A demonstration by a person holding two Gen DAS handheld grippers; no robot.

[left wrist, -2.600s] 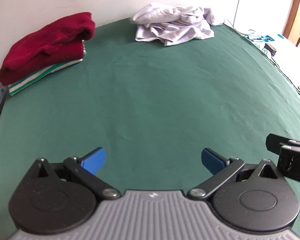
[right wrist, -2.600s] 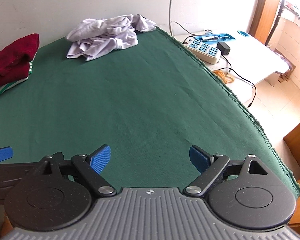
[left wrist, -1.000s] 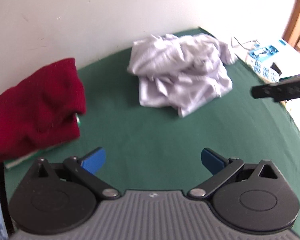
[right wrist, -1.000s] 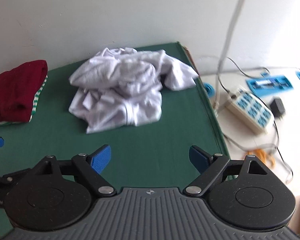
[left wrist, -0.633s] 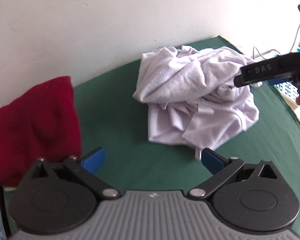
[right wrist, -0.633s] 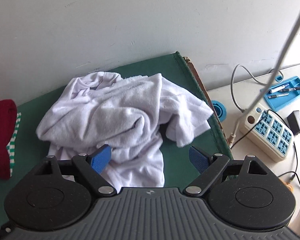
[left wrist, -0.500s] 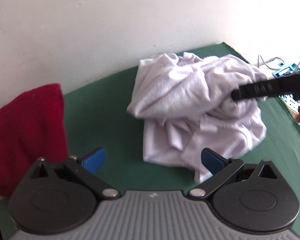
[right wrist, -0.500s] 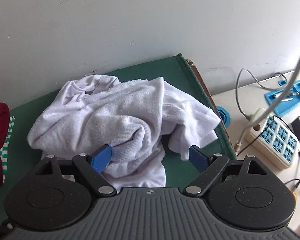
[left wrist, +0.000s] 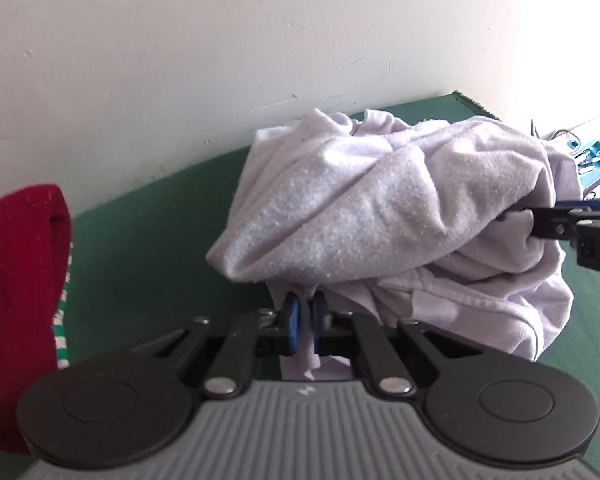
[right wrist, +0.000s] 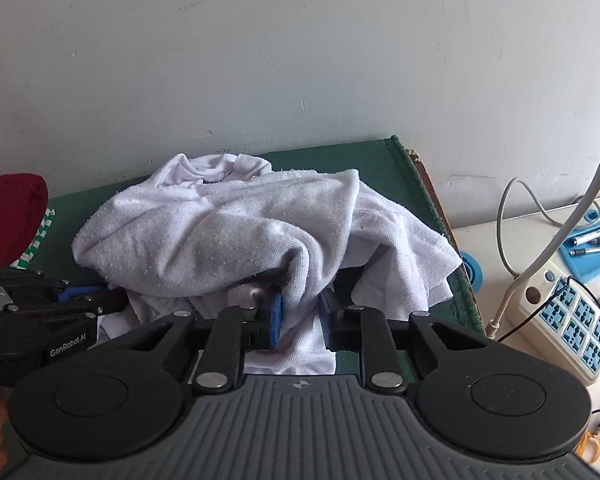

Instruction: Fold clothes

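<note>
Two grippers bite into the same crumpled white garment (left wrist: pixel 384 216), which lies heaped on the green cloth (left wrist: pixel 148 248) in the middle of both views, against the wall. The left gripper (left wrist: pixel 305 320), low centre in its own view, has just been closing and now pinches a thin flap at the heap's near edge. The right gripper (right wrist: pixel 300 316) has also just been closing and clamps a thicker bunched fold at lower centre of its view.

The risk, as I judge it, is that neither grip sits on a known corner or hem. A lift could raise a tangled wad rather than a spread shirt, and the thin flap may slip free under the weight. Dragging toward the right of the frame could also pull fabric off the table edge (right wrist: pixel 428 200) toward the power strip (right wrist: pixel 572 316). The folded red garment (left wrist: pixel 20 280) sits at far left, well clear.
</note>
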